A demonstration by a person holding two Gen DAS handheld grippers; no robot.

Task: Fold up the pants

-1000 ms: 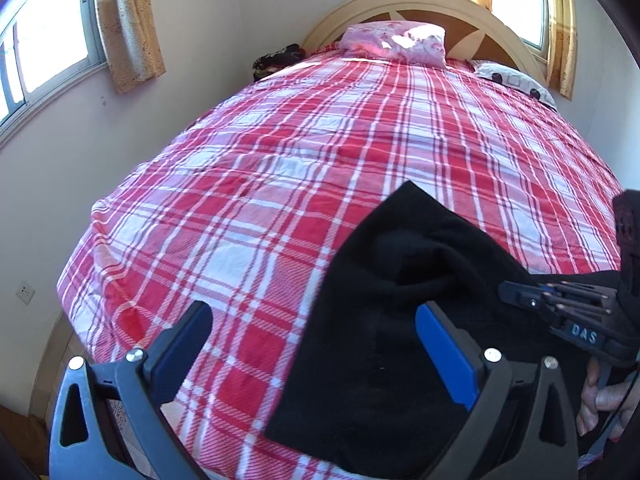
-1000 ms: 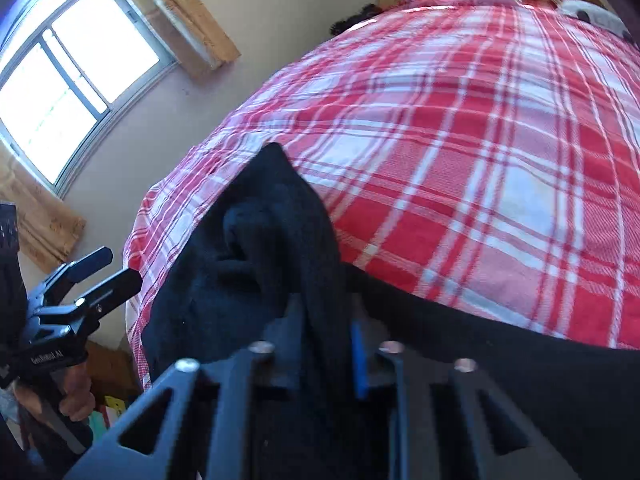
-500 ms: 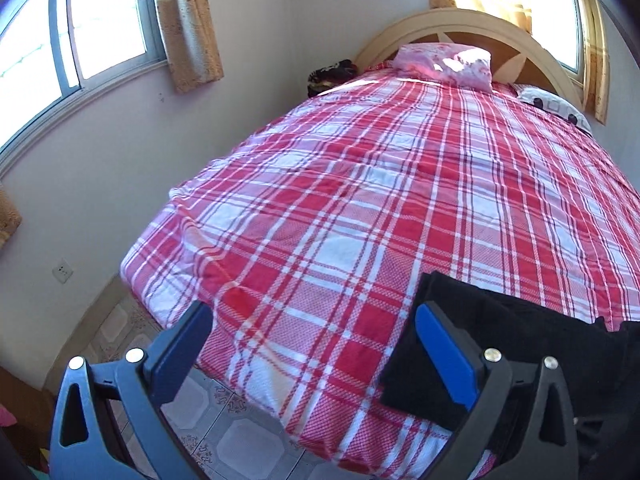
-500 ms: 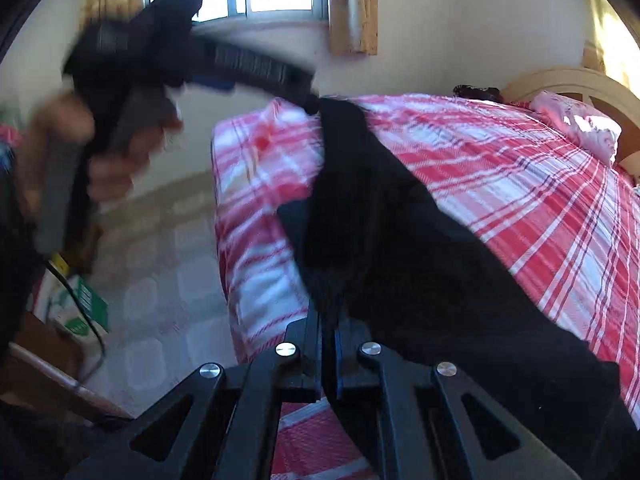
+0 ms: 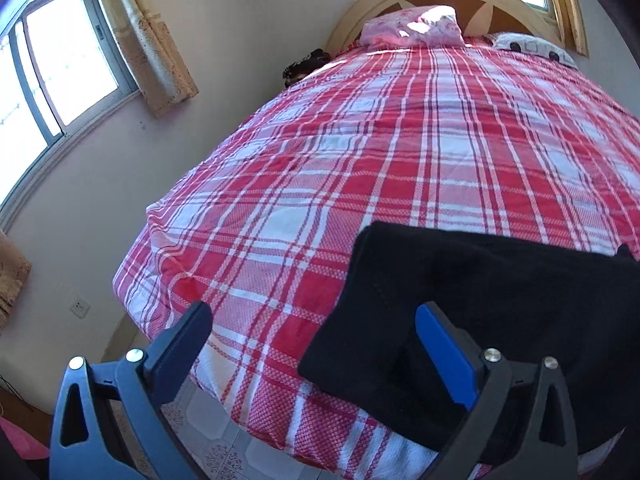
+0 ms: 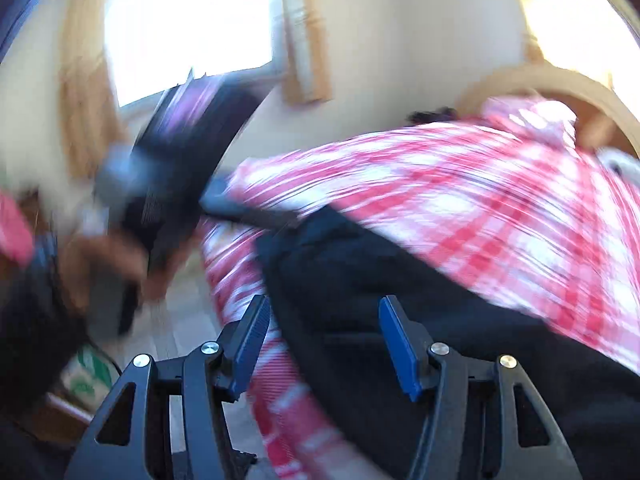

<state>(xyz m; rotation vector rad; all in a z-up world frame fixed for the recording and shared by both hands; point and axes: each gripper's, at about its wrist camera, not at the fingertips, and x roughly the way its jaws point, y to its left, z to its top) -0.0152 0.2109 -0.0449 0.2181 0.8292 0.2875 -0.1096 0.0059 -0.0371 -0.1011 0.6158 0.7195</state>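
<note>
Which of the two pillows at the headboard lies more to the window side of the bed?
The pink pillow. It lies toward the bed's left edge, the side of the curtained window; the white pillow with dark spots lies at the right.

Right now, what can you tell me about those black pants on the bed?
The black pants look like soft, thick, matte cloth, folded into a flat slab with a squared corner. They lie at the near edge of the bed on its red and white checked cover. The right gripper is opening, pads clear of the cloth beneath. The left gripper stands wide open, gripping nothing.
</note>
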